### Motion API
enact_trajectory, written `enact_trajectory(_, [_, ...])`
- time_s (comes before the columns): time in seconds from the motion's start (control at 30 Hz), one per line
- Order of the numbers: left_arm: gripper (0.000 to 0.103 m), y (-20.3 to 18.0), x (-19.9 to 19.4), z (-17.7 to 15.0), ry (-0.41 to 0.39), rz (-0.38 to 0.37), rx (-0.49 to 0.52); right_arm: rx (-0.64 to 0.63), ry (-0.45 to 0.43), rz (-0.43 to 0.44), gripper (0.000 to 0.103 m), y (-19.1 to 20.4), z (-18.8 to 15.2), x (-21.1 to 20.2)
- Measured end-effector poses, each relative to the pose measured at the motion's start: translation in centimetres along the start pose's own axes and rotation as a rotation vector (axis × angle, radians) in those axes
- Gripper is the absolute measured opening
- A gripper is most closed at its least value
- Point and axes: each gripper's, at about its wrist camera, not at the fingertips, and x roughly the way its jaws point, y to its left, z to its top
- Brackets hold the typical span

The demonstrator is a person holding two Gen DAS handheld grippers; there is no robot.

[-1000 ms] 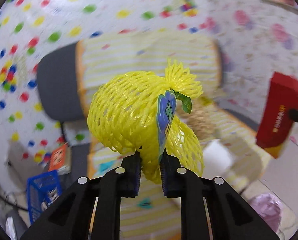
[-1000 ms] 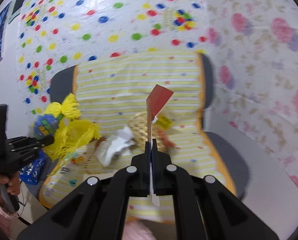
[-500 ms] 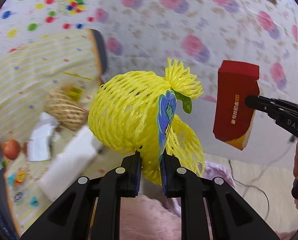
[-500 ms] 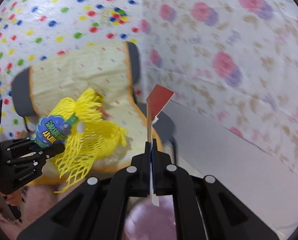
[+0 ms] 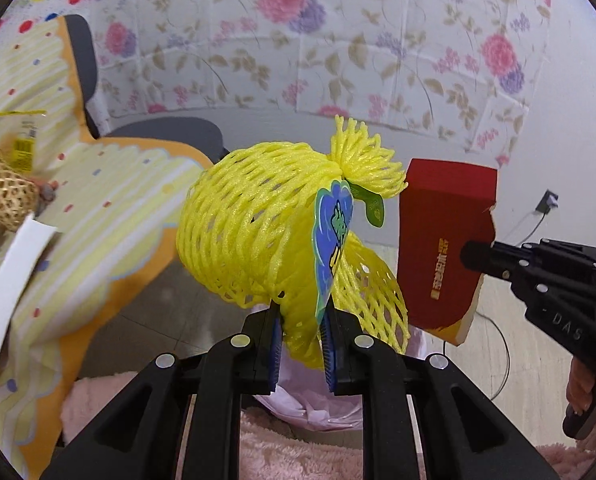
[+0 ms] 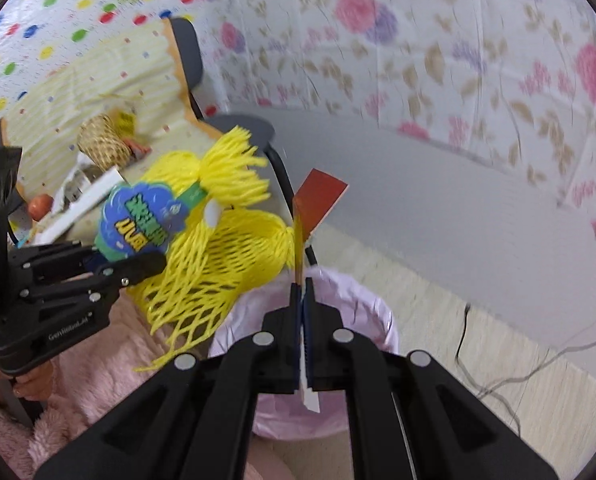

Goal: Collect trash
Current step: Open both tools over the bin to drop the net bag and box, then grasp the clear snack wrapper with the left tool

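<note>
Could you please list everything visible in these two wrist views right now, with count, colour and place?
foam fruit net: one, yellow with a blue label, clamped in the left hand-held gripper
flattened carton: one, red with a yellow lower edge, pinched in the right hand-held gripper
bin with liner: one, pale pink, on the floor under both grippers
chair: one, grey, under a yellow striped cover
wicker basket: one, tan, on the chair
white paper scraps: several, beside the basket
cable: dark, on the floor
left hand-held gripper: black, shut on the net
right hand-held gripper: black, shut on the carton
</note>
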Motion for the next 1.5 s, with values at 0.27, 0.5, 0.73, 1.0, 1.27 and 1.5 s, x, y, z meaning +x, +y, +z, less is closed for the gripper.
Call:
enact_trajectory(0.27, [0.034,0.1,3.6,-0.1,0.113,-0.032,-0.019,0.046,0.093,0.004,0.002,-1.4,-1.1,3.0])
enact_trajectory(0.5, [0.055,0.0,6.0,-0.2,0.177,-0.045,-0.021,0.085,0.100,-0.003,0.009,-2.6,-0.8,4.0])
enact_trajectory(0.73, [0.055,2.2,1.6,0.4,0.079,0.057,-0.064,0.074,0.034,-0.001,0.009,-3.0,1.4,2.2])
enact_trajectory(1.0, [0.057,6.8,-3.7,0.6,0.000,0.205,-0.198,-0.006,0.036,0.127,0.009,1.6,4.7,2.6])
enact_trajectory(1.27, [0.062,13.0,-8.4,-1.7,-0.036,0.389,-0.347,-0.184,0.009,0.289,0.023,9.9,8.6,3.9])
enact_trajectory(1.5, [0.069,18.1,-12.2,-4.0,-0.053,0.527,-0.474,-0.327,-0.002,0.399,0.039,17.0,11.5,5.2])
